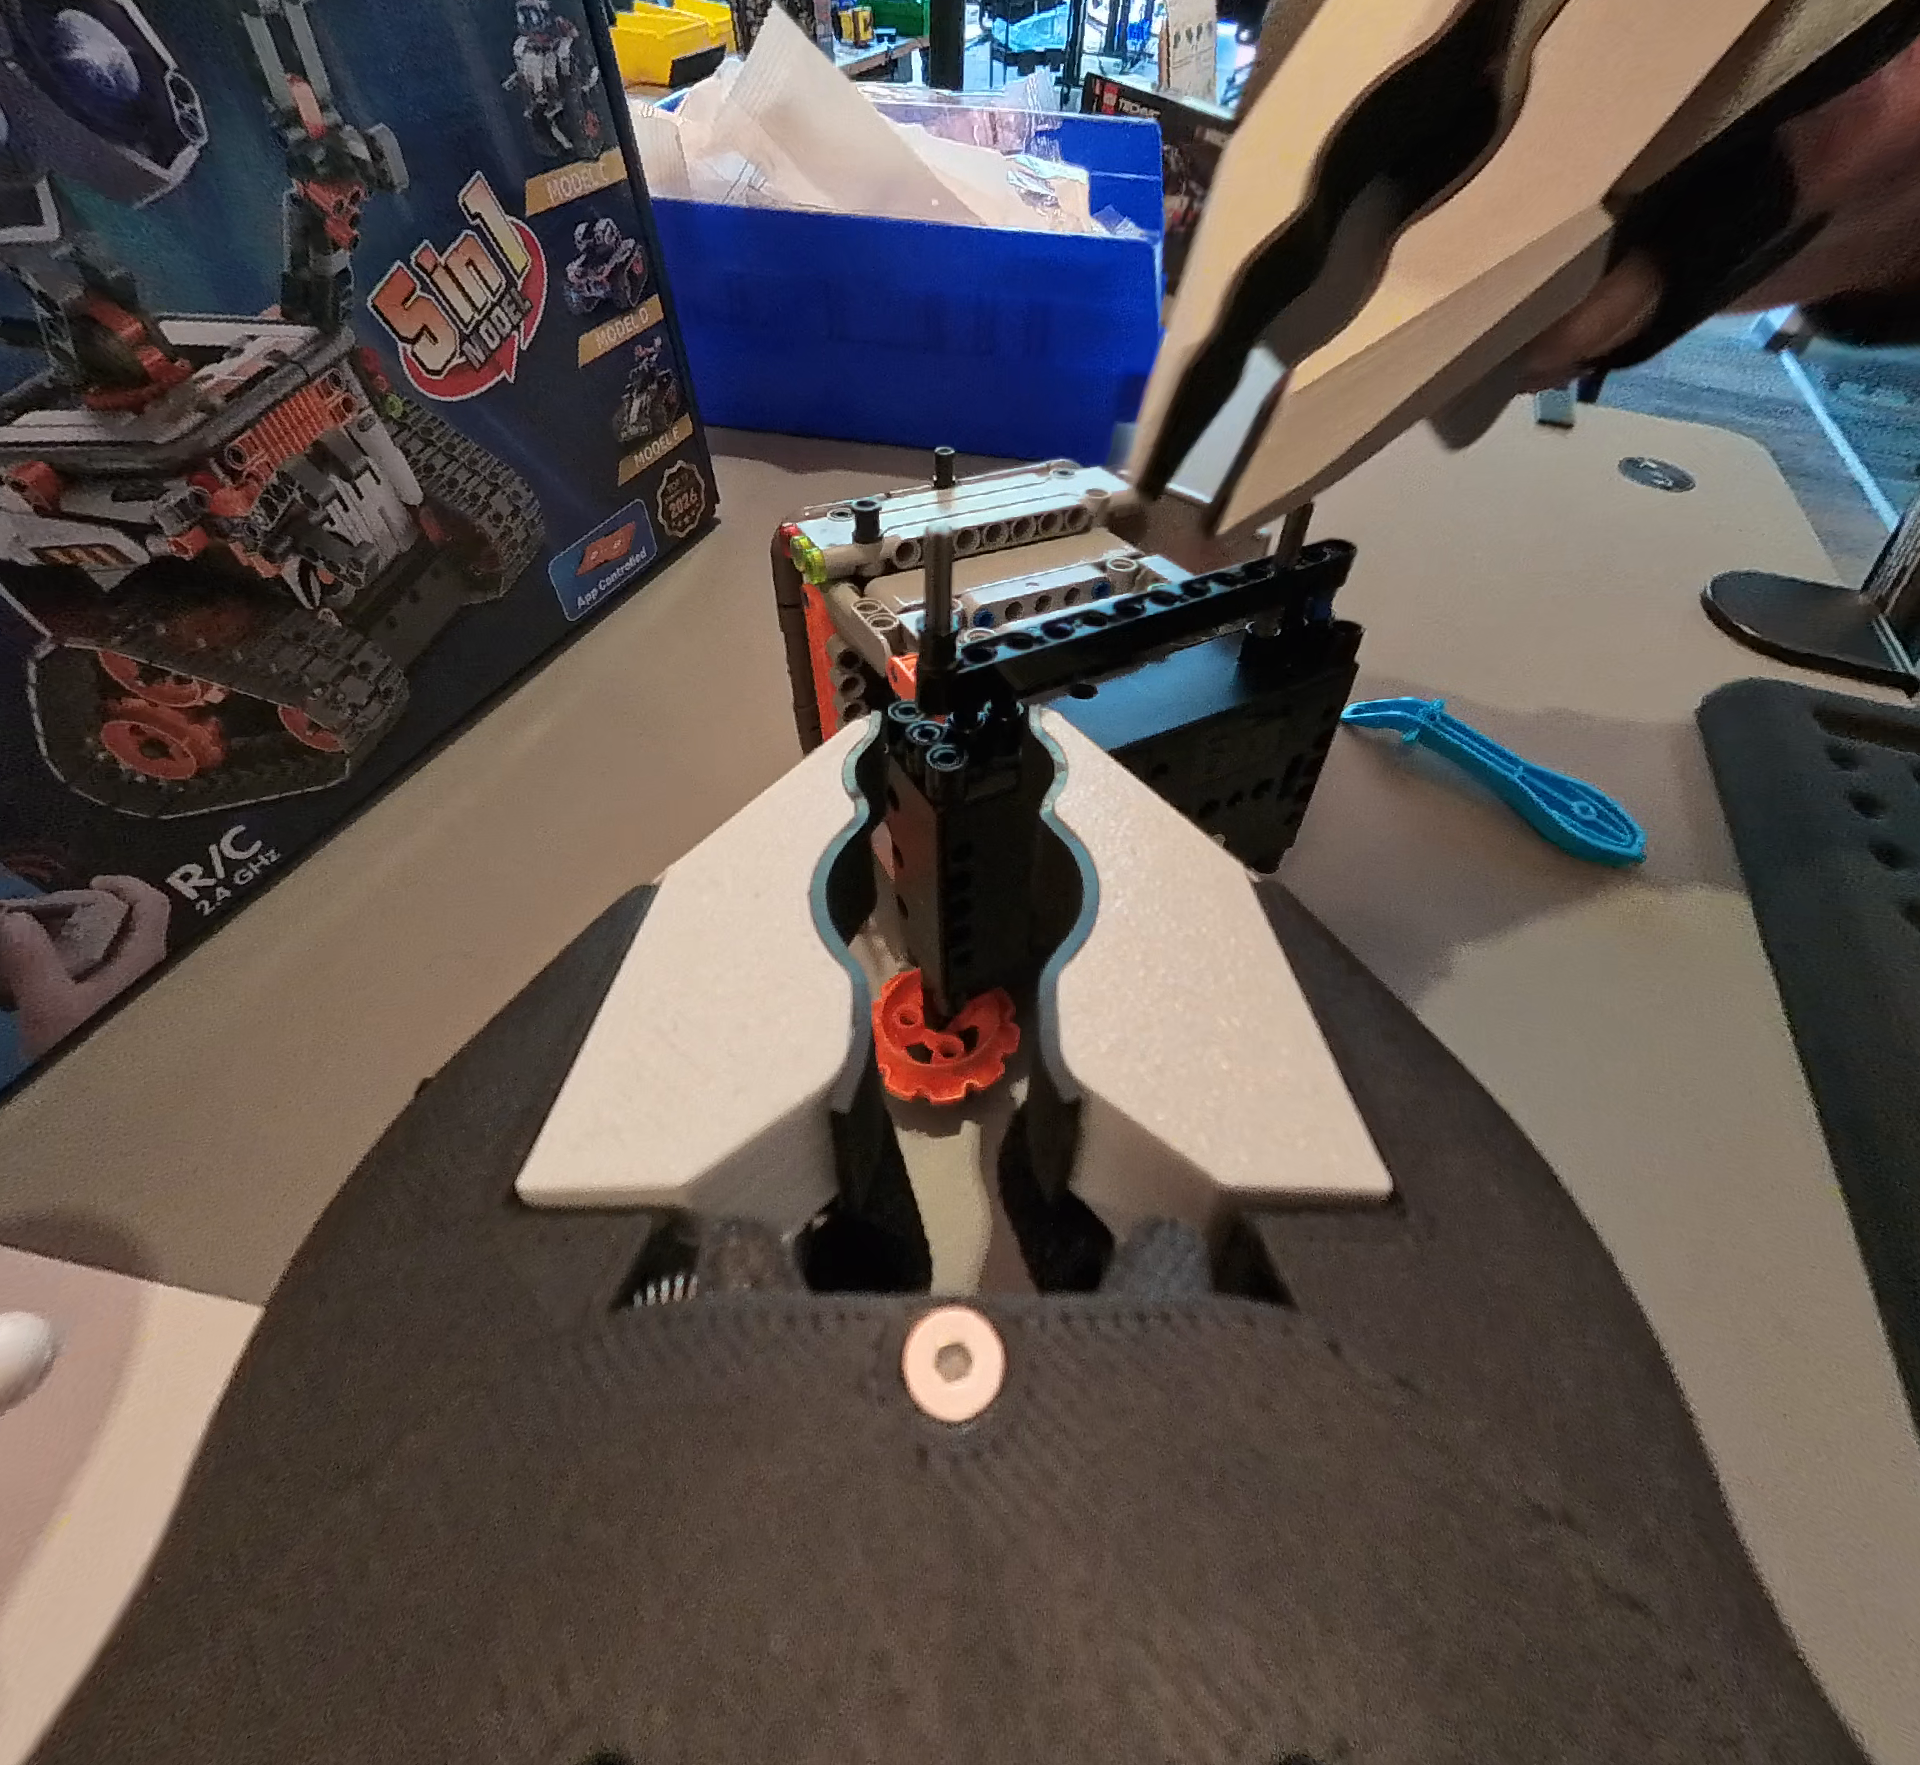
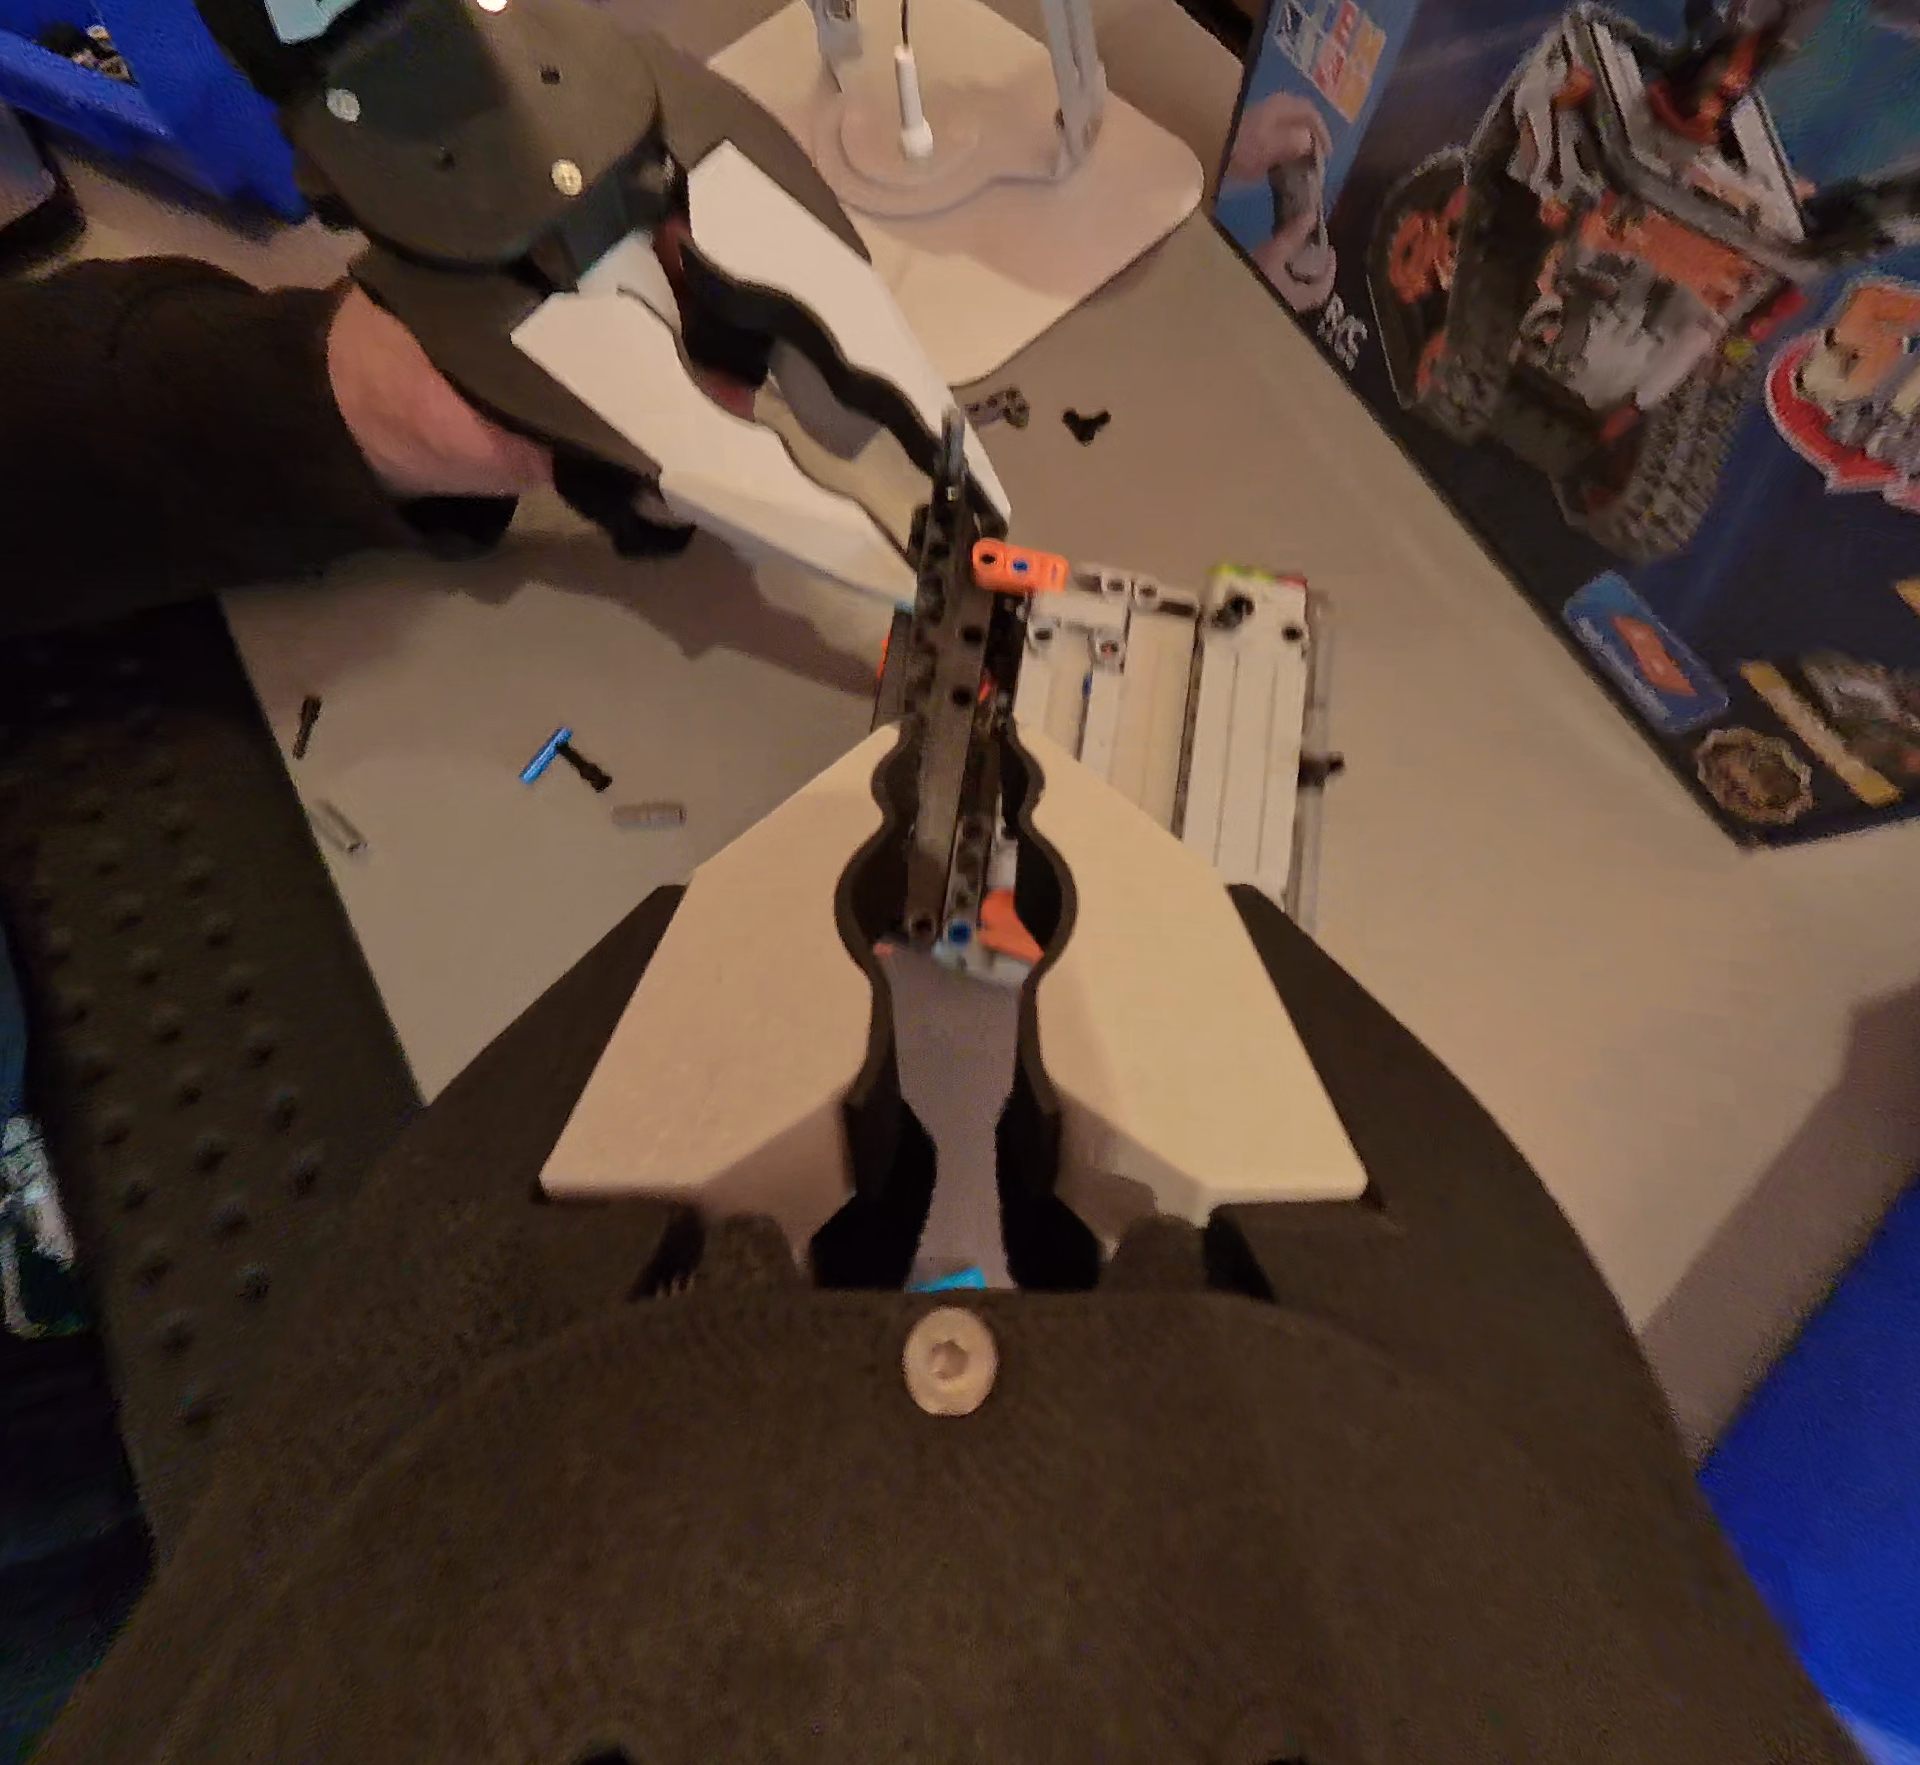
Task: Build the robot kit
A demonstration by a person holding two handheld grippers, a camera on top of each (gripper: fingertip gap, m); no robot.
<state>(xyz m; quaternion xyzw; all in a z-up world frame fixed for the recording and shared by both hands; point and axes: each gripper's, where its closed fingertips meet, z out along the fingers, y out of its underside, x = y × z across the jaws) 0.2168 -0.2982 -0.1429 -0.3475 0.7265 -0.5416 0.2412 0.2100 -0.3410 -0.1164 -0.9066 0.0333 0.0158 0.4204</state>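
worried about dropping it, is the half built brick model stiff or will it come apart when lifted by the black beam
The brick model is probably stiff overall but may separate at pinned joints. Both the left gripper and right gripper clamp only its thin black beam. It looks heavy on one side, so it may twist.

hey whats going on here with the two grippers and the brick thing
A person holds a gripper in each hand over a tan table. The left gripper is shut on one end of a half-built brick model, by an orange gear. The right gripper is shut on the same model from the other side, along a black beam. The toy's box, a blue bin, a blue tool and loose small parts lie around.
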